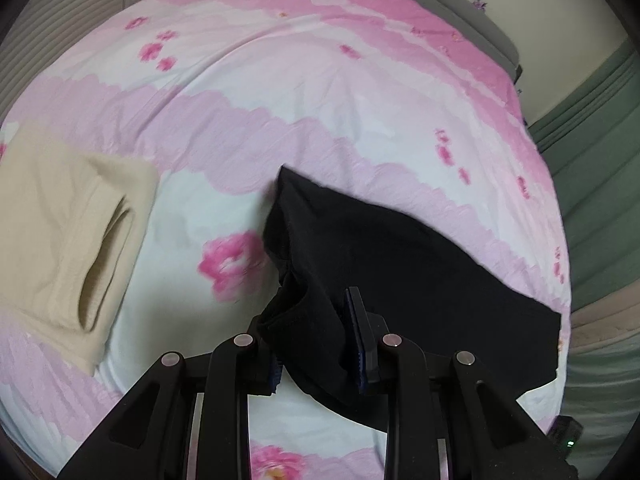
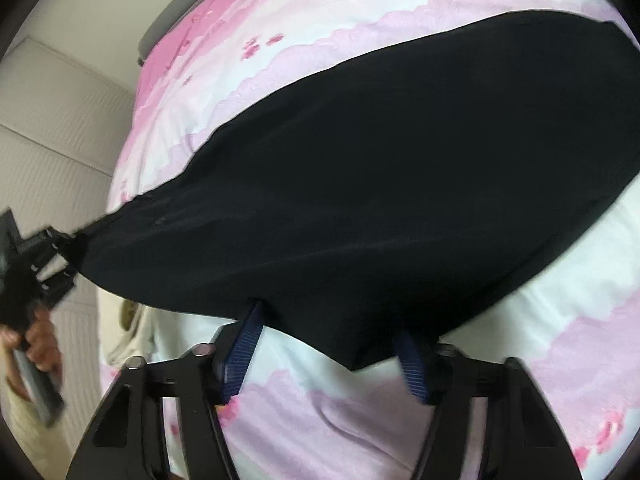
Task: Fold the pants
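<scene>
**Black pants held at two points above a pink floral bed**

A pair of black fabric pants point(image 1: 400, 248) is stretched over a bed covered by a pink, white and pale blue floral bedspread point(image 1: 280, 80). The far part of the pants lies on the bedspread, while the near edge is lifted.

The left gripper point(image 1: 316, 340), black with dark blue ribbed pads, has its fingers set fairly wide, with a bunched corner of the black cloth caught between them. From the right wrist view the same gripper point(image 2: 60, 240) appears at the far left, gripping one end of the pants, with the person's hand point(image 2: 36, 344) on its handle.

The right gripper point(image 2: 332, 344) sits under the near edge of the pants point(image 2: 380, 160). Its blue pads point(image 2: 240, 356) stand apart, and the hem drapes down between them; I cannot tell whether they actually pinch the cloth.

To the left on the bed lies a folded cream-coloured garment point(image 1: 68, 232), well apart from the pants.
</scene>
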`<act>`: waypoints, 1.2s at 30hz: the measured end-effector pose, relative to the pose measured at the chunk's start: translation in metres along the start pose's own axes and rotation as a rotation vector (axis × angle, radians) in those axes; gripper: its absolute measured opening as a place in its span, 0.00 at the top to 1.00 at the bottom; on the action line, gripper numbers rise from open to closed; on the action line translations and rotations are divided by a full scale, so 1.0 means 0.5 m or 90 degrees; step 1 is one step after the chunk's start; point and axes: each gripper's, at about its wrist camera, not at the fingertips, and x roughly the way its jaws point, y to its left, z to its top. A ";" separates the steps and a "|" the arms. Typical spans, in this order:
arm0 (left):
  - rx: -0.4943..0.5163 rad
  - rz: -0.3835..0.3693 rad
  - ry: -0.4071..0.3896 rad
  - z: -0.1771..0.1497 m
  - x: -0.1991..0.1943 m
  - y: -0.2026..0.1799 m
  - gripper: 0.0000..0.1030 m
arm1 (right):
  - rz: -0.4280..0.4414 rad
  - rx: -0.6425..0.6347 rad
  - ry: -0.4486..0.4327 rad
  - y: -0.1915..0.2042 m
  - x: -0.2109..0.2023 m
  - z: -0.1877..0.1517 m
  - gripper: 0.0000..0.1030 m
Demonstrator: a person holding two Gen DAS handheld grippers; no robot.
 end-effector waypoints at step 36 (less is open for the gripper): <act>0.400 -0.004 -0.078 -0.374 -0.233 -0.318 0.37 | -0.172 -0.024 -0.076 -0.073 -0.401 -0.143 0.46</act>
